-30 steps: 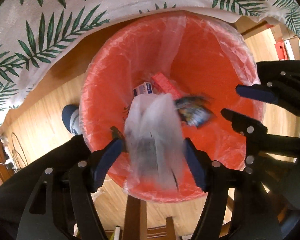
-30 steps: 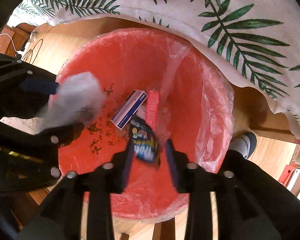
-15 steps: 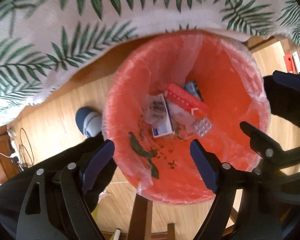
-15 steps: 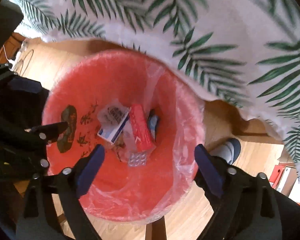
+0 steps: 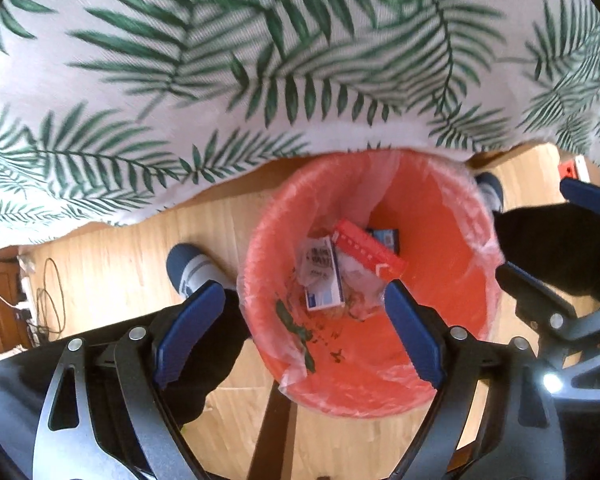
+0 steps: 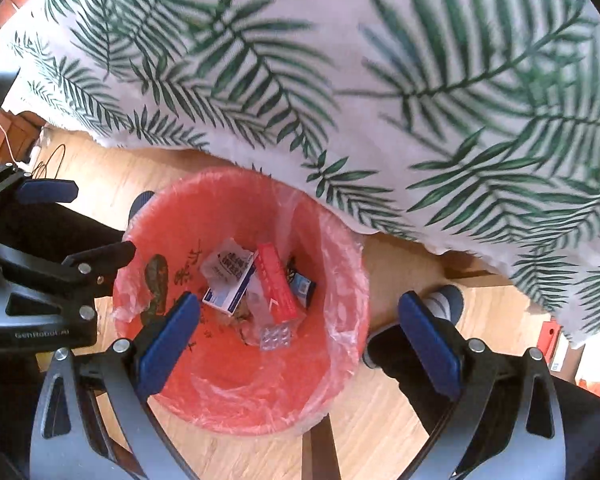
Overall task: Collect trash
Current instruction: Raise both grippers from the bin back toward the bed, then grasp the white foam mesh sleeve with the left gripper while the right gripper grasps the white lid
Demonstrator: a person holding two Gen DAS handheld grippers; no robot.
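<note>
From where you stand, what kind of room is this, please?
Probably a room in a home, maybe a dining area: a leaf-print tablecloth hangs over a wooden floor, with a lined red bin of small household trash beside it.

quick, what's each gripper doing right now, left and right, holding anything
Left gripper: open, jaws just opened wider, holding nothing, above the red bin.
Right gripper: open, jaws just opened wide, holding nothing, above the same bin.

Below the wide-open tongs, the dark wrapper lies half buried under the red box, its print too small to read, while the leaf-patterned tablecloth beyond them is smeared with blur.
</note>
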